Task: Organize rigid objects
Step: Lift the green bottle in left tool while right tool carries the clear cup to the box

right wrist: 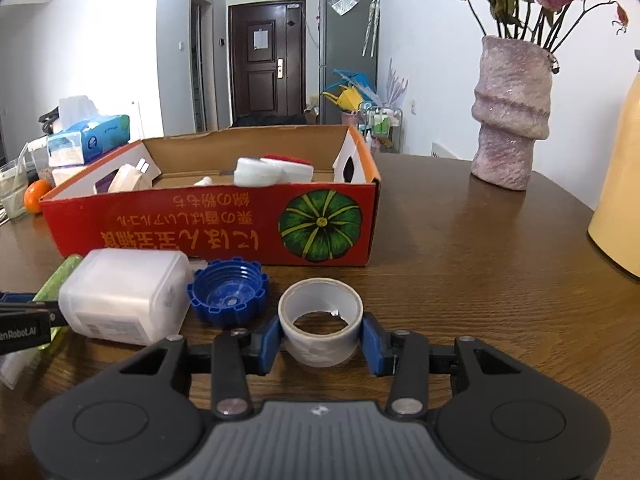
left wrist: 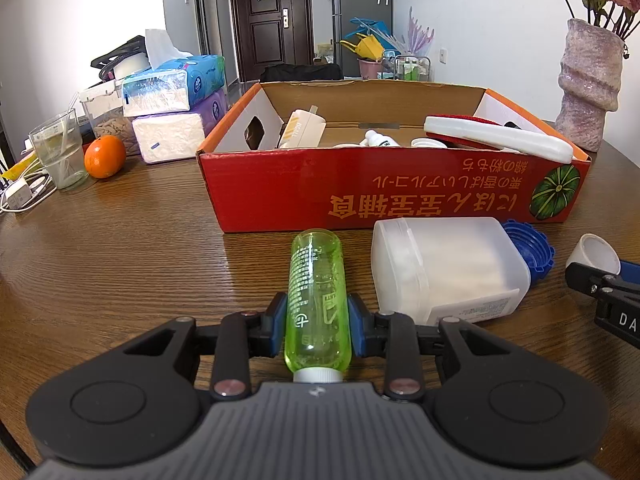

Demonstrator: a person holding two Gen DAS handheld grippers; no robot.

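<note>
Green bottle (left wrist: pixel 317 300) pinched by left gripper (left wrist: pixel 318 326); right gripper (right wrist: pixel 320 340) seemingly pinching tape roll (right wrist: pixel 320 322).

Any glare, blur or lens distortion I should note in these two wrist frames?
Left wrist: strong fisheye bending of the table edge, dark corners, window sheen on the wood, green bottle sharp. Right wrist: same bending, glare beside the vase, tape roll sharp.

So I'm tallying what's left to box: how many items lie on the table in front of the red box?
4: green bottle in the left jaws, white jar beside it, blue lid, tape roll between the right jaws. Others may be hidden.
</note>
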